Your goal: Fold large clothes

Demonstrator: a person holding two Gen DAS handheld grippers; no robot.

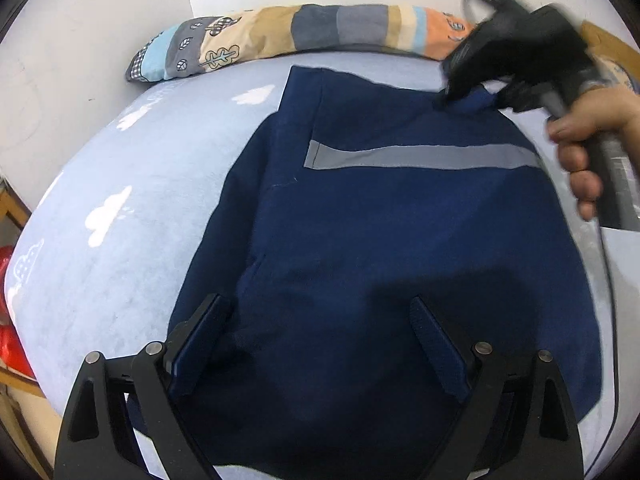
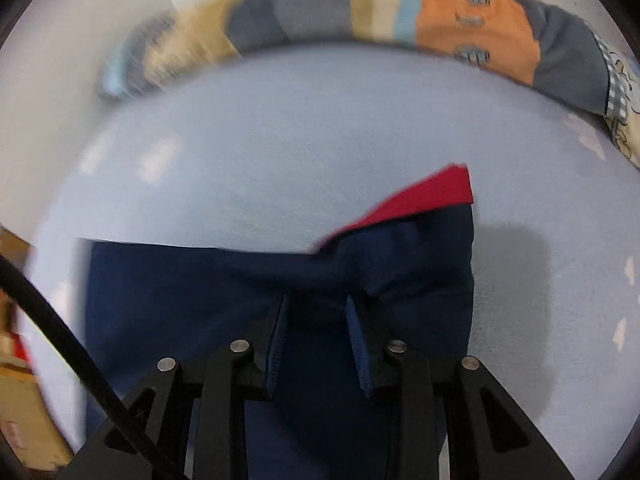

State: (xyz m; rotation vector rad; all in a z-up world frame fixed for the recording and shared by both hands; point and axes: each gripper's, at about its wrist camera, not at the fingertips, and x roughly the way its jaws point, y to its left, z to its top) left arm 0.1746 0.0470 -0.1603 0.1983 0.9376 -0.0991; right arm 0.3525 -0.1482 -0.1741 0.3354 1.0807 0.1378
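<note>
Folding looks partly done: navy work jacket (image 1: 392,240) with a grey reflective stripe (image 1: 420,157) lies flat on the light-blue cloud-print bed sheet (image 1: 120,208), filling the middle and near part of the bed, top edge toward the far side by the patchwork pillow (image 1: 304,36). Left side seems already tucked in, judging by the straight vertical edge there; bringing the far edge over and final squaring seem left.

Left gripper (image 1: 320,328) hovers over the jacket's near half, fingers spread wide, nothing between them. Right gripper (image 2: 316,312) is at the jacket's far right corner, fingers (image 2: 280,332) pinched in on a bunched fold of navy cloth, so grasping the jacket; a red lining (image 2: 424,196) shows where that corner is turned up. Person's hand (image 1: 588,152) grips its handle.

Hard to tell: sleeves are hidden, probably folded under. Right wrist view is motion-blurred, pillow smeared. Jacket's near hem is cut off behind the left gripper body. Bed edges are mostly out of frame; red item (image 1: 10,344) at left is unidentifiable.
</note>
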